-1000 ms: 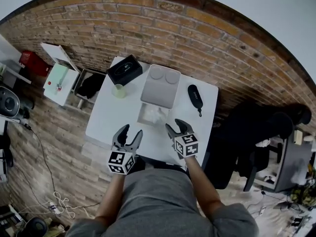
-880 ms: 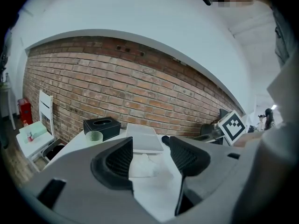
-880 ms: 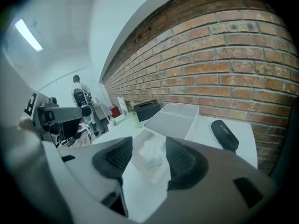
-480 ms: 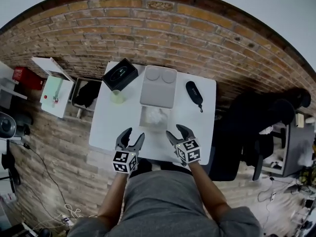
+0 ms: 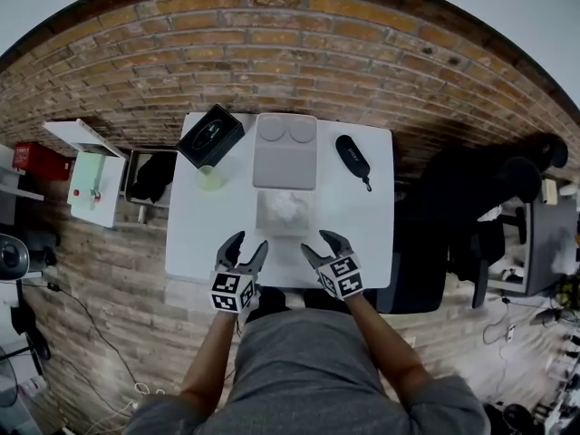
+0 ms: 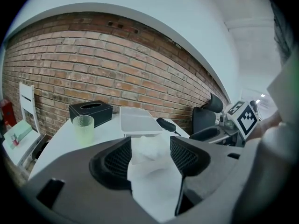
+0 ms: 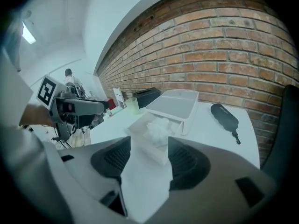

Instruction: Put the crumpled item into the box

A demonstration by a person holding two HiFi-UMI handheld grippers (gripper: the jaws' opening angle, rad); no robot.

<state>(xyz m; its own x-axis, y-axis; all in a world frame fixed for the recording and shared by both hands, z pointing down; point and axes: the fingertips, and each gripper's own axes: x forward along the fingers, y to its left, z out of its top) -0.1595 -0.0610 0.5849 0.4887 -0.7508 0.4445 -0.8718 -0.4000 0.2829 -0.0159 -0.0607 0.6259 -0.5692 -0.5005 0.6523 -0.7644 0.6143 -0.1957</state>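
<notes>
A crumpled white item (image 5: 288,206) lies inside a small open white box (image 5: 268,222) at the middle of the white table (image 5: 195,234); in the right gripper view the crumpled item (image 7: 159,127) sits in the box (image 7: 156,154) just ahead of my jaws. My left gripper (image 5: 248,243) hovers open and empty over the table's near edge, left of the box. My right gripper (image 5: 317,243) is at the box's near right corner; its jaws have just been opening, with nothing between them. The left gripper view looks past open jaws (image 6: 150,146) at the crumpled item (image 6: 148,148).
A grey tray-like lid (image 5: 285,150) lies behind the box. A black tissue box (image 5: 210,135) and a green cup (image 5: 210,178) stand at the back left, and a black case (image 5: 352,156) at the back right. A dark office chair (image 5: 480,207) stands to the right.
Both grippers have sunk a little toward the table's near edge. The right jaws stand wider than before. The box and crumpled item have not moved.
</notes>
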